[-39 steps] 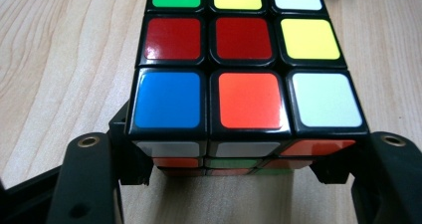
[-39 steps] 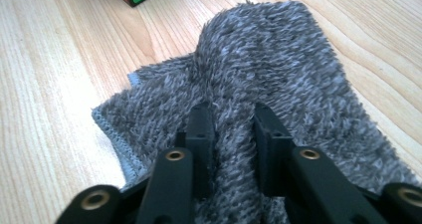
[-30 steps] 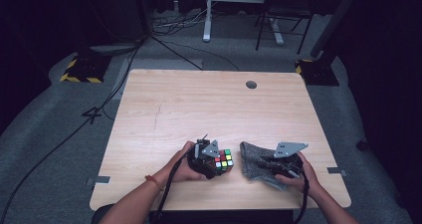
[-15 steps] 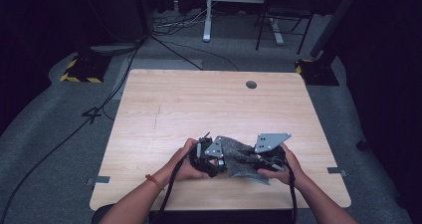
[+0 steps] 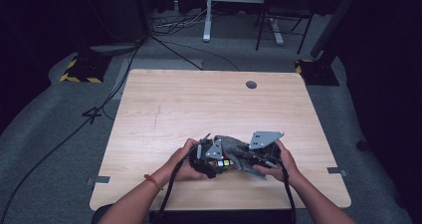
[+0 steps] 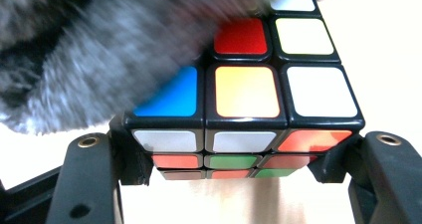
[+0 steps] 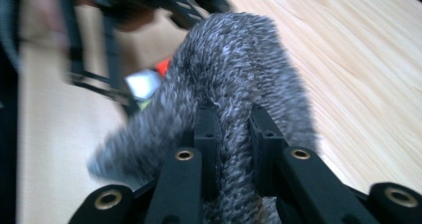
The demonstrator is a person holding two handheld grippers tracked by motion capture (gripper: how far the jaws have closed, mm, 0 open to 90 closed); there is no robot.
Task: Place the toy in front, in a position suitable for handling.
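Observation:
A colour puzzle cube [image 6: 244,92] sits clamped between the black jaws of my left gripper [image 6: 234,159], which is shut on its two sides near the table's front edge. In the high view the cube [image 5: 222,163] peeks out under a fuzzy grey cloth [image 5: 238,148]. My right gripper [image 7: 234,129] is shut on a fold of that grey cloth [image 7: 234,74] and holds it over the cube's top. The cloth [image 6: 94,55] covers the cube's far left part in the left gripper view. From above, the left gripper [image 5: 206,157] and right gripper [image 5: 256,157] stand close together.
The wooden table [image 5: 209,104] has a round cable hole [image 5: 251,84] at its far side. Behind the table stand a desk frame [image 5: 206,15] and cables on the grey floor. A yellow-black striped base [image 5: 79,69] lies at the far left.
My right gripper has carried the grey cloth leftwards and a little up, from beside the cube to over it. The left gripper with the cube has stayed in place.

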